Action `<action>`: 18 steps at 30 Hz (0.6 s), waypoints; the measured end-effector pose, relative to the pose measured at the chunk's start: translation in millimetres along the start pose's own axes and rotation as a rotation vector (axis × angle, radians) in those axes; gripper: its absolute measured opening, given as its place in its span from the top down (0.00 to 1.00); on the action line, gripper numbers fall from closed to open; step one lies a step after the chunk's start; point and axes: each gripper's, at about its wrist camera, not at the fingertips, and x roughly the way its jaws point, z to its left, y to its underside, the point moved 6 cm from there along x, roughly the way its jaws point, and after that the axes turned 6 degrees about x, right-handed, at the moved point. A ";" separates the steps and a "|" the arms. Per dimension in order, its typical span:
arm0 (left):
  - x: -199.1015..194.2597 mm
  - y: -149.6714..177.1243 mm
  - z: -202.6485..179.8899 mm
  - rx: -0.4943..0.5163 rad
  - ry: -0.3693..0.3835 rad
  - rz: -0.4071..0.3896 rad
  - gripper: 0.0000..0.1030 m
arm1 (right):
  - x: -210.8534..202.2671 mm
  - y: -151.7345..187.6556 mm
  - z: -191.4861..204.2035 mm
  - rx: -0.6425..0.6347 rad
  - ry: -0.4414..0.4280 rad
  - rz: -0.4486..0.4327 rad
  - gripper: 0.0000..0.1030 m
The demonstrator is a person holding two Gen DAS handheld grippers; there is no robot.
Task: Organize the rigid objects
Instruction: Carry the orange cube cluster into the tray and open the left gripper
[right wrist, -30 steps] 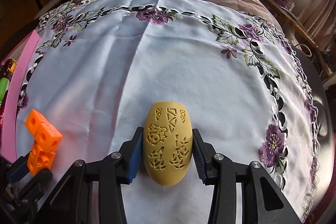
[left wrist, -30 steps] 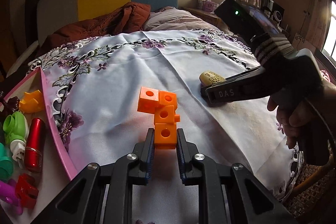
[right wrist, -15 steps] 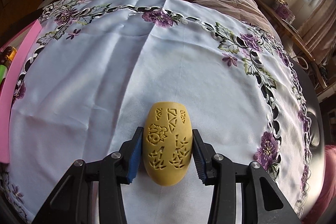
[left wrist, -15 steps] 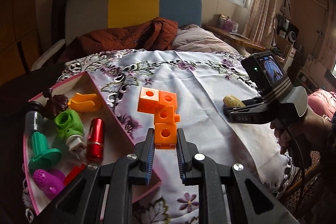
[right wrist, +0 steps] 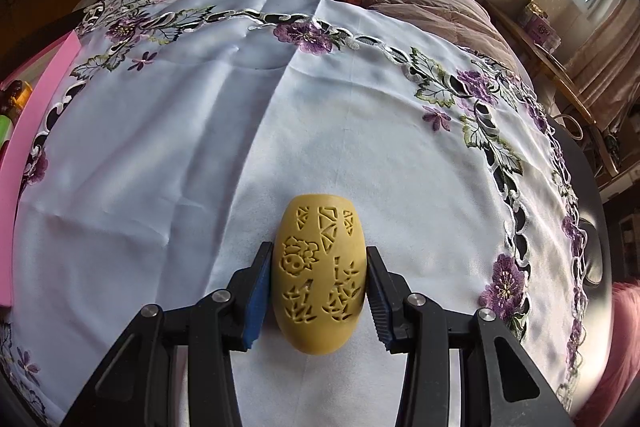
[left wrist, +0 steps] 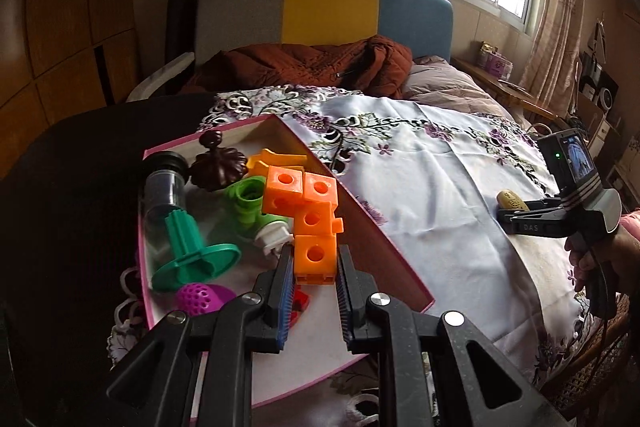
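At the left, a pink tray (left wrist: pixel 384 239) holds a green spool (left wrist: pixel 192 251), a green pipe fitting (left wrist: pixel 252 203), a dark wooden finial (left wrist: pixel 218 163) and a purple perforated ball (left wrist: pixel 200 299). Above it, the left gripper (left wrist: pixel 312 279) is clenched on the lowest cube of an orange block chain (left wrist: pixel 310 219). Further right, on the embroidered tablecloth (right wrist: pixel 160 147), the right gripper (right wrist: pixel 318 287) clasps a carved yellow egg-shaped piece (right wrist: pixel 318 275) by its sides, resting on the cloth.

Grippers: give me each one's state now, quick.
Left gripper: shut on the orange block piece.
Right gripper: shut on the yellow carved egg.
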 end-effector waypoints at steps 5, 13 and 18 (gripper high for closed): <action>-5.6 9.6 20.6 -0.025 -0.035 0.010 0.82 | -0.6 -0.4 0.5 -0.013 0.010 -0.004 0.57; -12.4 20.0 36.6 -0.050 -0.054 0.018 0.82 | -1.5 0.1 1.6 -0.021 0.018 -0.007 0.57; -14.2 24.9 43.9 -0.066 -0.057 0.028 0.82 | -2.0 0.2 1.6 -0.026 0.022 -0.008 0.57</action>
